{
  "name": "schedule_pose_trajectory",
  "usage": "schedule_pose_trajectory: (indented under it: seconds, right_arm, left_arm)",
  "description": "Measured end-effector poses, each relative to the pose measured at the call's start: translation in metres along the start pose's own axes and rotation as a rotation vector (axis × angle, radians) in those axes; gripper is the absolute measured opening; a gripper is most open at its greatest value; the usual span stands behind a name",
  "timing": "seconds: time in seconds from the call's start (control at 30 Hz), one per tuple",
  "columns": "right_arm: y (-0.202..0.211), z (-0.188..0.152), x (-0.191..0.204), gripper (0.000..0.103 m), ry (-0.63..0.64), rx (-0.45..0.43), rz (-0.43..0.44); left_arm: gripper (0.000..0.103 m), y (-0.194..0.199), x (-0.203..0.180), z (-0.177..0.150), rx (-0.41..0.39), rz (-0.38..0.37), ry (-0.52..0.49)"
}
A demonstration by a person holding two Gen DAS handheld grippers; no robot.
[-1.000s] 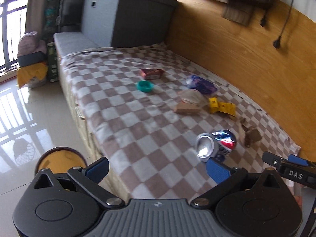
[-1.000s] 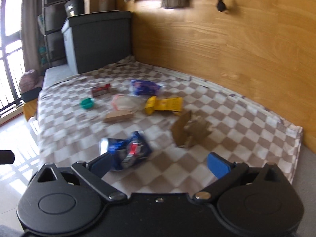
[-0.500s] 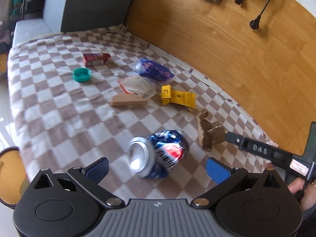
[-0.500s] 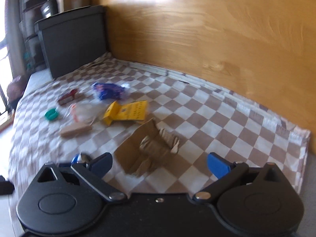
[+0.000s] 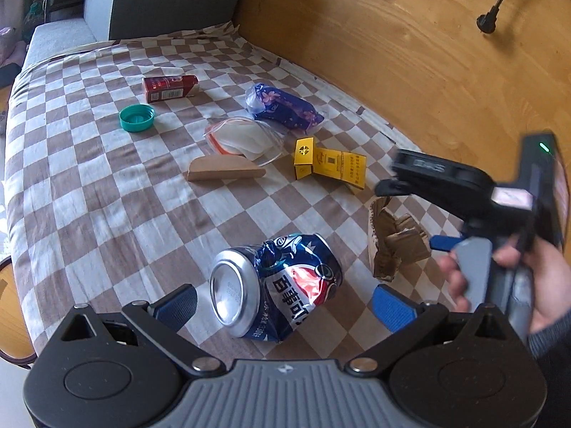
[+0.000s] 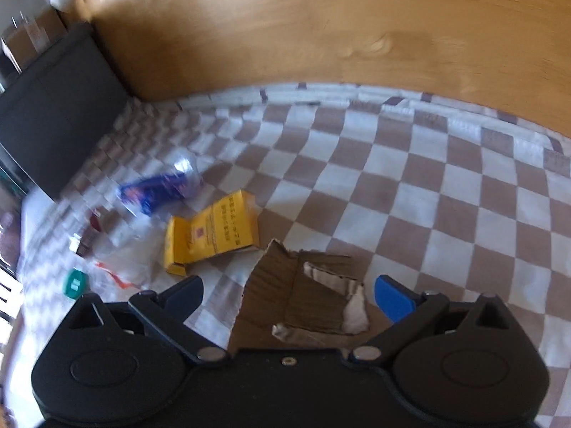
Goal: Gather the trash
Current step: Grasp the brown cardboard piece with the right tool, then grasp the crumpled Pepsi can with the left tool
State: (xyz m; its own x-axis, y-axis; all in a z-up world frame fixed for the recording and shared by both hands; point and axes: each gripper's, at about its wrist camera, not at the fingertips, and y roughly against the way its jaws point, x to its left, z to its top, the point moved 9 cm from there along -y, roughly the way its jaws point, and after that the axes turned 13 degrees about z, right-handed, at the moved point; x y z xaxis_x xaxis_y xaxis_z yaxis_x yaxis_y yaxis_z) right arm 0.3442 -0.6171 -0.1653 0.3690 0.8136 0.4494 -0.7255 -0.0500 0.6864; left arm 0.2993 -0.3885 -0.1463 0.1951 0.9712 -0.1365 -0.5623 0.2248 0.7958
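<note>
right gripper fingers apart | torn cardboard between | yellow box beyond

Brown-and-white checked blanket; blue, red and silver crushed can; yellow carton; teal cap; red box

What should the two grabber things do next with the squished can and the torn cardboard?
Probably close now. The left tool is open with the crushed can between its fingers, and the right tool is open around the torn cardboard. Both pieces lie loose on the checked blanket.
</note>
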Motion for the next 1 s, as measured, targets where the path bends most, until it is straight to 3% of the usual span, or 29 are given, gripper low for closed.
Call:
schedule_pose_trajectory:
  seconds: [0.17,0.2,0.27,0.37,0.5,0.67,1.0]
  right_arm:
    - [-0.029,-0.012,0.001,0.1,0.063,0.119,-0.141]
    - [-0.031,-0.015,-0.001,0.095,0.074,0.13,-0.156]
    - [-0.028,-0.021,-0.003,0.074,0.071,0.131,-0.111]
    - [-0.015,-0.024,-0.005,0.057,0.08,0.107,-0.046]
    - [0.007,-0.036,-0.006,0.055,0.106,0.091,0.066]
    - [0.028,-0.07,0.016,0.054,0.233,0.127,0.181]
    - [0.042,-0.131,0.066,0.054,0.522,0.215,0.259]
  left_arm:
    - [0.103,-0.005,0.003,0.003,0.026,0.003,0.024]
    - [0.103,-0.006,0.004,0.004,0.033,-0.002,0.032]
    - [0.103,-0.007,0.005,0.006,0.042,-0.02,0.058]
    - [0.103,-0.008,0.006,0.01,0.048,-0.043,0.096]
    - [0.103,-0.014,0.006,0.012,0.071,-0.059,0.139]
    - [0.103,-0.022,0.009,0.013,0.104,-0.067,0.183]
    - [0.103,-0.026,0.02,0.01,0.118,0.0,0.132]
